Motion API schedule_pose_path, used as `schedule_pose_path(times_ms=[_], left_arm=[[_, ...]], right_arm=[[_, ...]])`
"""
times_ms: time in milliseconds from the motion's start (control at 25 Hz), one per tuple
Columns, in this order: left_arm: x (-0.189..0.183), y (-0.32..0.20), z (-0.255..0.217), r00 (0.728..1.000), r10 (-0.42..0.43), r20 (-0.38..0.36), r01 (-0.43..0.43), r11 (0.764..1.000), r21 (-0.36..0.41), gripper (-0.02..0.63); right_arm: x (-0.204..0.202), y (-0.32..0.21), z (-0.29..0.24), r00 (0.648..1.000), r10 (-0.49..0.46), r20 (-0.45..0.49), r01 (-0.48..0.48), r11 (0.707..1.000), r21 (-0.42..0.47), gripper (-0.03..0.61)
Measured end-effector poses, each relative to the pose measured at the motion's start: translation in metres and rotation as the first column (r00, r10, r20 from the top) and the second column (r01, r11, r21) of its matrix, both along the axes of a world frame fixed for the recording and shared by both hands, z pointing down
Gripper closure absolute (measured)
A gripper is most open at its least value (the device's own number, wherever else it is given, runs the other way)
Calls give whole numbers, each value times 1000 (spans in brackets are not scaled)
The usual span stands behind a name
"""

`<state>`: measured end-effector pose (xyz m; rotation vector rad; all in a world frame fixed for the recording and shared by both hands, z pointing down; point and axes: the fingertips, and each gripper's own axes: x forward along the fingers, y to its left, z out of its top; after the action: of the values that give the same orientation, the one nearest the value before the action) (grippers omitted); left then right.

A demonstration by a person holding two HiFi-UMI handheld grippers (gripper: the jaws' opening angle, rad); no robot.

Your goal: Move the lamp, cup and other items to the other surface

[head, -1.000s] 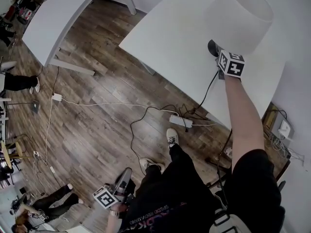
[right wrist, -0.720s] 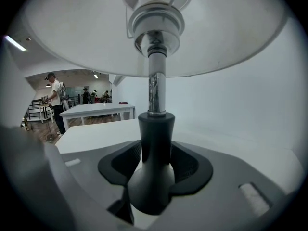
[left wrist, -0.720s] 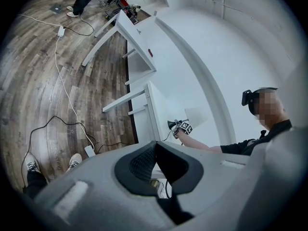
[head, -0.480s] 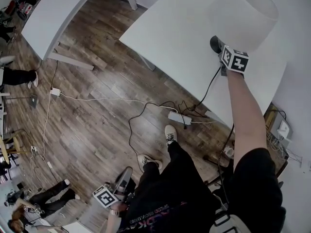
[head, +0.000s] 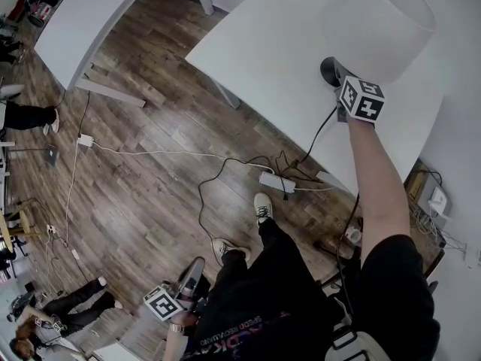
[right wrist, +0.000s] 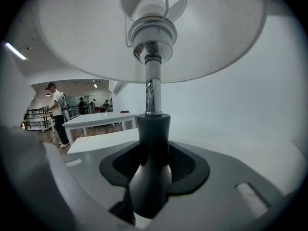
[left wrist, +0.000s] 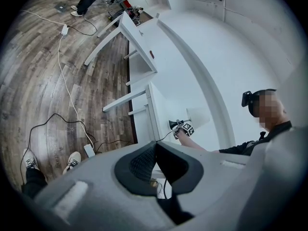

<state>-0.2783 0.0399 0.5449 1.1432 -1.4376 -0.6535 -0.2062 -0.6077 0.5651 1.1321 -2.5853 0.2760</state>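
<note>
A lamp with a wide white shade (head: 379, 21) and a black foot (head: 329, 71) stands at the near edge of the white table (head: 263, 43). My right gripper (head: 338, 81) reaches to it at arm's length and is shut on the black neck (right wrist: 153, 143) just below the chrome stem (right wrist: 153, 93). The shade (right wrist: 96, 32) fills the top of the right gripper view. The lamp's black cord (head: 319, 138) hangs off the table edge to the floor. My left gripper (head: 192, 273) hangs low beside my leg, its jaws (left wrist: 155, 165) shut with nothing between them.
A white power strip (head: 276, 182) and loose cables (head: 150, 155) lie on the wooden floor below the table edge. A second white table (head: 83, 13) stands at the upper left. Other people stand at the left edge (head: 26, 122).
The lamp shade has shifted slightly to the right in the head view, with the right gripper still on the lamp. The left gripper has stayed where it was.
</note>
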Motion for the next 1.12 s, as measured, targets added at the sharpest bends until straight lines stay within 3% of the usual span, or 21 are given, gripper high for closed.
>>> schedule_pose_path(times_ms=[640, 1120], left_arm=[[-12, 0, -13, 990, 137, 15, -138, 985, 103, 616], [-22, 8, -31, 959, 282, -3, -274, 934, 230, 617]], right_arm=[[32, 71, -101, 996, -15, 87, 3, 990, 141, 417], [102, 160, -156, 995, 73, 73, -85, 980, 178, 416]])
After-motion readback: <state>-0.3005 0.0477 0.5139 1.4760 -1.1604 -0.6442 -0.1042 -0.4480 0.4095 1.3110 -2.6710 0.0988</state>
